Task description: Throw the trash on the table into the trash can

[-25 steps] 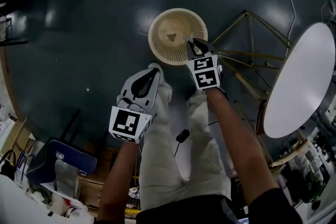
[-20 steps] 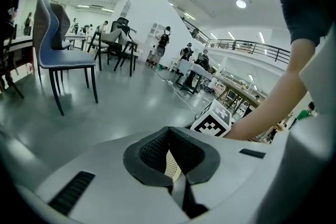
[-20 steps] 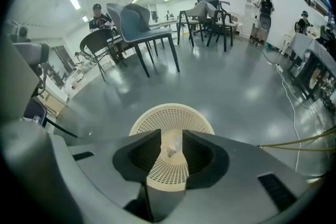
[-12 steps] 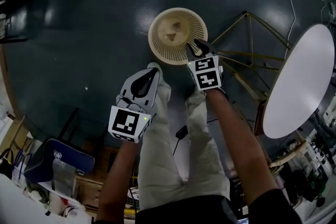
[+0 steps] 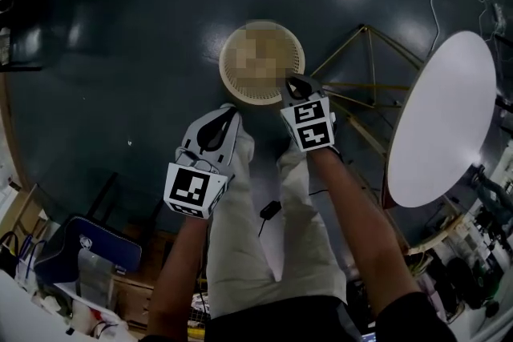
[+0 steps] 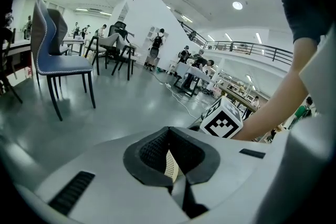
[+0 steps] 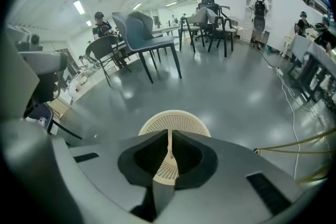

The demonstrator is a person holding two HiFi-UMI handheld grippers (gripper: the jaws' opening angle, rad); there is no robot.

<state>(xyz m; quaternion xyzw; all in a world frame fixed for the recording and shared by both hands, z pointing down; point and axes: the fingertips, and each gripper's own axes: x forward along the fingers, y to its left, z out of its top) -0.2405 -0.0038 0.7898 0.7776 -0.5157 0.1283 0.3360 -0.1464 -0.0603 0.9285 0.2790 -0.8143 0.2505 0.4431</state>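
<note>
The trash can (image 5: 232, 84), a cream mesh basket, stands on the dark floor ahead of the person's feet; a mosaic patch covers its inside. My right gripper (image 5: 292, 80) hangs over the can's near right rim. Its jaws have just been closing and now meet at the tips with nothing between them. In the right gripper view the gripper (image 7: 169, 132) points down at the trash can (image 7: 184, 118). My left gripper (image 5: 231, 111) is nearer the person, short of the can, tips together and empty. The left gripper (image 6: 169, 128) shows a strip of the trash can (image 6: 170, 165) through its hollow.
A white round table (image 5: 439, 120) on gold wire legs (image 5: 361, 84) stands to the right. A blue chair (image 5: 84, 240) and clutter sit at the lower left. Grey chairs (image 7: 149, 34) and standing people are farther off. The person's trousered legs (image 5: 264, 236) are below the grippers.
Both grippers have lifted slightly, the right one staying over the can's rim. The can and table sit a little further left in view. A mosaic patch now hides the can's contents.
</note>
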